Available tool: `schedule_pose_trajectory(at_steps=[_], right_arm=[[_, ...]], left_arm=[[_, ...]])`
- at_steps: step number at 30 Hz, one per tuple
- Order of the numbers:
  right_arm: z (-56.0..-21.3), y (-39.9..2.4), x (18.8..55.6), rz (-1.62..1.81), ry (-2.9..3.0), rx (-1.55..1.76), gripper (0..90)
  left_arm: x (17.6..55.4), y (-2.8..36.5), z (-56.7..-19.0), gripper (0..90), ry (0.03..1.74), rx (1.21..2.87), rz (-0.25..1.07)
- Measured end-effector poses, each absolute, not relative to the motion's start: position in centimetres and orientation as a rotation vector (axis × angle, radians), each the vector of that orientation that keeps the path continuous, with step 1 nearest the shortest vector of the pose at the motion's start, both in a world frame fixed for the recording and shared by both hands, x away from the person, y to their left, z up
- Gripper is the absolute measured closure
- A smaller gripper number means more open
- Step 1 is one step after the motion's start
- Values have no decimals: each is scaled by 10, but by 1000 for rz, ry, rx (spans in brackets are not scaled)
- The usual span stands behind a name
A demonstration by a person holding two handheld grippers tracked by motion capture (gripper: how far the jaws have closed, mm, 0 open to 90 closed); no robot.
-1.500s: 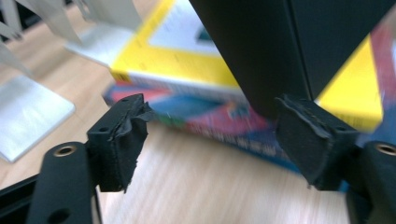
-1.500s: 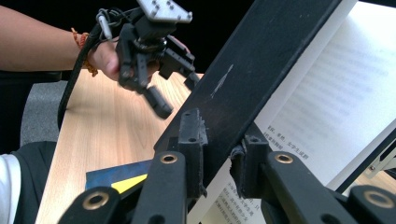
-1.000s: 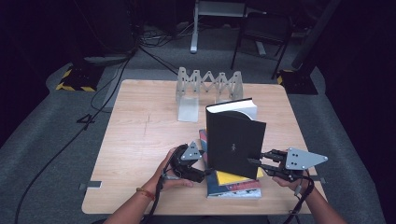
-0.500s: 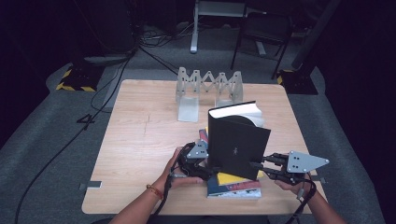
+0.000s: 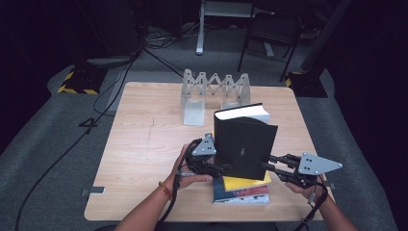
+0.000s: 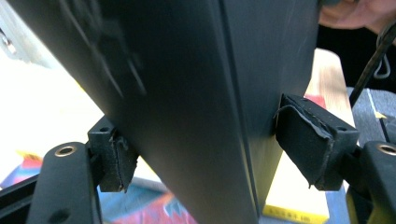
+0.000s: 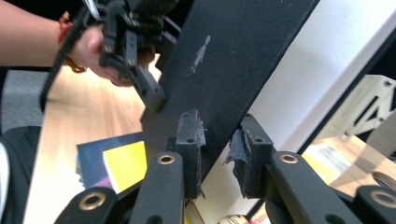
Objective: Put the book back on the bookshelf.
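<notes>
- So, the black book (image 5: 245, 144) was already lifted off the stack of books (image 5: 240, 190) and was held upright above the near edge of the worktop (image 5: 144, 125), tilted a bit.
- It was pinched by the left gripper (image 5: 226, 167) across its spine edge, jaws spread wide around the full thickness, pads pressed on both covers.
- By the right gripper (image 7: 217, 156) just the front cover was nipped, jaws nearly pressed together, and these had just been opening a touch.
- Left to do, by the look of it: getting it slotted into the metal book rack (image 5: 214, 91) at the far side, well apart.
- Looks-wise: matte black hardcover, small pale mark on the front, white page block showing on top.
</notes>
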State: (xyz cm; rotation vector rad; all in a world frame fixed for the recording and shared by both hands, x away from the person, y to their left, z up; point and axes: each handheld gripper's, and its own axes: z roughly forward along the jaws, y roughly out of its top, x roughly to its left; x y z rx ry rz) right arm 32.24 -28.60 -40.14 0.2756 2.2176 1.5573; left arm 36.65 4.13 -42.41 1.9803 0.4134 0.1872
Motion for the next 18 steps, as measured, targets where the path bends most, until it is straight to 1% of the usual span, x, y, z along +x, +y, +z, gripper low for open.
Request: schedule_pose_trajectory(at_steps=[1,4,5,6,8,10,14,17,18], right_arm=[[-402,-286,323,1549,2220,270,735],[-405,-287,324,1510,2222,292,734],[-407,-287,324,1494,2227,306,735],[-409,-286,326,1466,2226,317,738],[-411,-286,327,1454,2227,329,741],[-410,-285,326,1463,2216,330,745],[-408,-284,324,1444,2175,349,696],[-404,-283,325,1454,2123,389,625],[-402,-283,325,1451,2107,396,586]], left_arm=[[368,41,-421,258,406,1969,181],[365,38,-416,308,362,1969,209],[363,38,-413,332,334,1964,220],[361,37,-411,379,310,1958,221],[358,36,-408,430,291,1960,231],[352,32,-404,447,260,1961,258],[352,32,-403,458,279,1947,251],[351,31,-403,481,289,1941,272],[350,31,-403,482,290,1943,275]])
